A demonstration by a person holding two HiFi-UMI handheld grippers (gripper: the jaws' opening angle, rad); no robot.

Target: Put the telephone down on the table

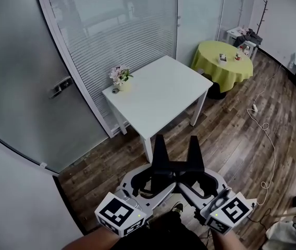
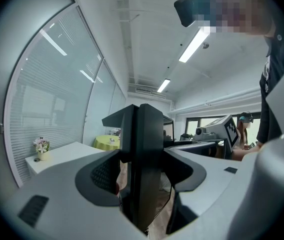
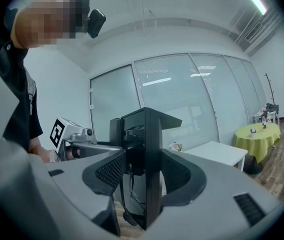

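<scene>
The place looks like an office meeting room. Frosted glass partition walls with slatted blinds [image 1: 111, 30] enclose a dark wood-plank floor [image 1: 242, 139], a white square table [image 1: 158, 95], a round table under a yellow-green cloth [image 1: 221, 66] and a thin dark coat stand [image 1: 263, 14]. Long strip lights [image 2: 194, 44] run along the white ceiling.

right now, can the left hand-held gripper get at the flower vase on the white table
Probably not without stepping forward. The left hand-held gripper is short of the white table, and the flower vase stands at that table's left corner. Nothing bars the way, but its jaws are together.
</scene>
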